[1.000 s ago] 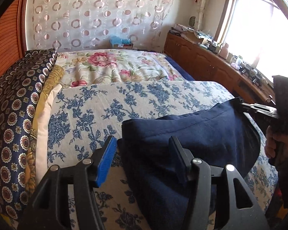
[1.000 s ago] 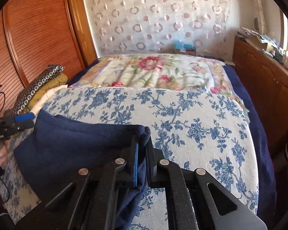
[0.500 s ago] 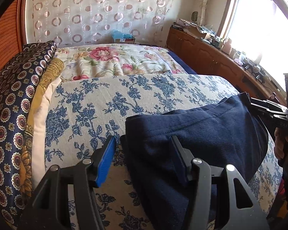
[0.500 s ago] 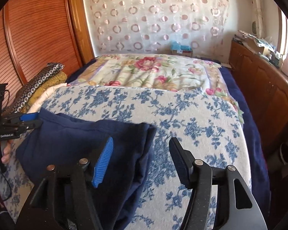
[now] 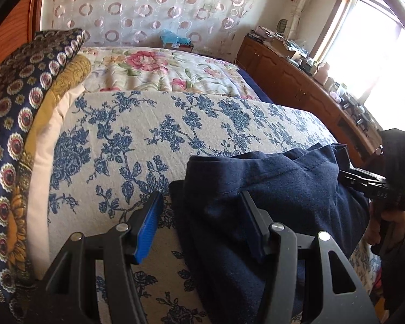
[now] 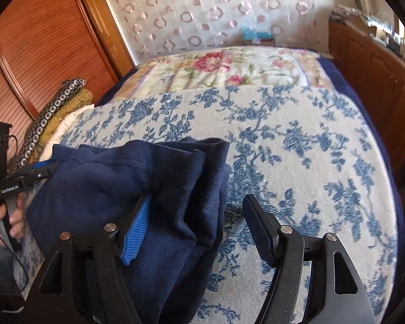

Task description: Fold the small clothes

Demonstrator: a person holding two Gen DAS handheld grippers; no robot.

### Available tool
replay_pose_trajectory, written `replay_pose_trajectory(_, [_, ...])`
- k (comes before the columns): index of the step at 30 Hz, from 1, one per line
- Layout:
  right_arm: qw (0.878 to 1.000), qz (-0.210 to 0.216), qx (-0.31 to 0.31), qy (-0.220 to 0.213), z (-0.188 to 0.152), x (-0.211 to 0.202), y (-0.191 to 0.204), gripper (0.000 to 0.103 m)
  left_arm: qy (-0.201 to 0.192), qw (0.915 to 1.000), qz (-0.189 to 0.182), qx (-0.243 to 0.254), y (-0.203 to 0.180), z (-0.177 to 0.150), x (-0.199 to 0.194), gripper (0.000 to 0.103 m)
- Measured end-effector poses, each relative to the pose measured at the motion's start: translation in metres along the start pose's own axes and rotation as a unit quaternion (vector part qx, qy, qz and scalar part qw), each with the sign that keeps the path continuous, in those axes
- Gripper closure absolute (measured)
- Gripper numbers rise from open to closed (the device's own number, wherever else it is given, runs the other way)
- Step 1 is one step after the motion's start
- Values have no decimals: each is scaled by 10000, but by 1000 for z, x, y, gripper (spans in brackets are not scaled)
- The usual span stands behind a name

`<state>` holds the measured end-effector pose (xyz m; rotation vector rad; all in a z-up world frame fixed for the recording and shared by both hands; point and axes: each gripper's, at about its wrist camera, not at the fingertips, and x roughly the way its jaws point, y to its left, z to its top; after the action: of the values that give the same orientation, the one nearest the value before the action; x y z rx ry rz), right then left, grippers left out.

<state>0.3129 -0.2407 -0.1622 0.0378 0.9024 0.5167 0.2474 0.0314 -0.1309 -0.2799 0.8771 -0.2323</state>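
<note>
Reading "GenRobot.AI" on left tool (image 6: 44, 170); right tool (image 6: 197, 225) opening over navy garment (image 6: 100, 183).

Sunlit window (image 5: 378, 62) above wooden cabinets (image 5: 291, 81); circle-patterned curtain (image 5: 148, 8) behind bed (image 5: 154, 70).

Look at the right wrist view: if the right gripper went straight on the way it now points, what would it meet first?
Probably the navy garment: its folded edge lies between the opening fingers of the right gripper, unpinched. Beyond it is the blue-flowered bedcover. Depth is hard to judge, so the bedcover could come first on the right-hand side.
</note>
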Motion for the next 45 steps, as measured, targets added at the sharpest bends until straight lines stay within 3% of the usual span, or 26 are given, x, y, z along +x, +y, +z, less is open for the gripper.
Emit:
replay_pose_trajectory(3, [10000, 66, 15, 39, 2, 1, 0, 32, 57, 9992, -327, -215, 4, -1, -1, 52])
replay_pose_trajectory(6, [9999, 138, 15, 45, 3, 2, 3, 38, 34, 9994, -319, -123, 0, -4, -2, 58])
replay_pose_trajectory(7, [9998, 197, -14, 61, 4, 3, 5, 46, 33, 9994, -332, -108, 0, -4, -2, 60])
replay_pose_trajectory(8, [9996, 276, -32, 71, 4, 5, 6, 60, 38, 9993, -349, -107, -1, -4, -2, 70])
replay_pose_trajectory(9, [9986, 504, -32, 123, 4, 6, 8, 66, 42, 9993, -371, -87, -1, -4, -4, 82])
replay_pose_trajectory(10, [9983, 570, -25, 137, 5, 8, 9, 70, 38, 9993, -369, -54, -3, -3, -6, 87])
replay_pose_trajectory(11, [9982, 592, -48, 105, 5, 7, 11, 83, -20, 9991, -412, -31, -5, -3, -10, 90])
replay_pose_trajectory(13, [9983, 541, -188, -142, 5, -1, 19, 88, -174, 9981, -591, 41, -9, -2, -24, 91])
replay_pose_trajectory(15, [9978, 436, -367, -329, 5, -10, 29, 90, -326, 9970, -698, 125, -13, -1, -39, 92])
replay_pose_trajectory(21, [9910, 668, -614, -982, 17, -48, 58, 91, -904, 9921, -805, 342, -27, 1, -94, 96])
replay_pose_trajectory(26, [9808, 853, -1188, -1287, 41, -65, 99, 92, -1473, 9867, -520, 441, -20, 10, -140, 98])
replay_pose_trajectory(37, [9382, 1424, -2555, -1850, 133, -72, 227, 92, -2555, 9666, 213, -53, 59, 17, -230, 98])
replay_pose_trajectory(41, [9232, 1614, -3032, -1723, 171, -50, 278, 92, -2608, 9624, 610, -462, 97, 10, -229, 98])
replay_pose_trajectory(45, [9119, 1640, -3475, -1439, 203, 0, 342, 92, -2407, 9584, 1059, -1110, 147, -5, -207, 98])
